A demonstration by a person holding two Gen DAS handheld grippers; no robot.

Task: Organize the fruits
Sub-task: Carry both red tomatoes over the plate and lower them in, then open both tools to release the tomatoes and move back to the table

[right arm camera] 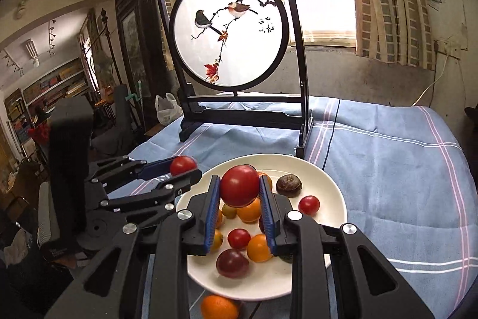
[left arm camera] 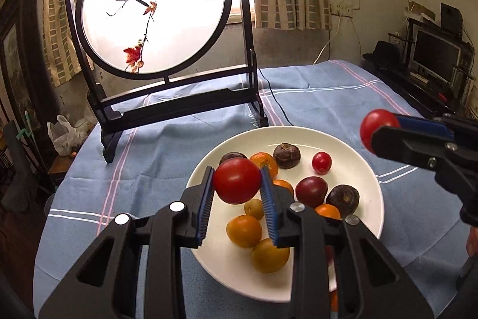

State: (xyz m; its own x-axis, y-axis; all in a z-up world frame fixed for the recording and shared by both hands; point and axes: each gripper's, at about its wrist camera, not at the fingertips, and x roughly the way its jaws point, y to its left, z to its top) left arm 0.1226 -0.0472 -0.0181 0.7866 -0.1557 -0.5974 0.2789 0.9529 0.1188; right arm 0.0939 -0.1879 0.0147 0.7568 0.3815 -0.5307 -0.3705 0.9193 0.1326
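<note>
Your left claw (left arm camera: 237, 181) grips a red tomato (left arm camera: 237, 180) above the white plate (left arm camera: 352, 145), which sits on the blue-clothed worktop (left arm camera: 313, 98) near its front edge. Your right claw (right arm camera: 239, 190) clamps a second red tomato (right arm camera: 239, 189) over the same plate, among loose fruits (right arm camera: 258, 248).

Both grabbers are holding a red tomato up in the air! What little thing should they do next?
Probably lower the left gripper slightly and release its red tomato onto a bare patch of the white plate. Both tomatoes hang above the plate, the right gripper gripping the other one, so setting one down first avoids crowding.
</note>
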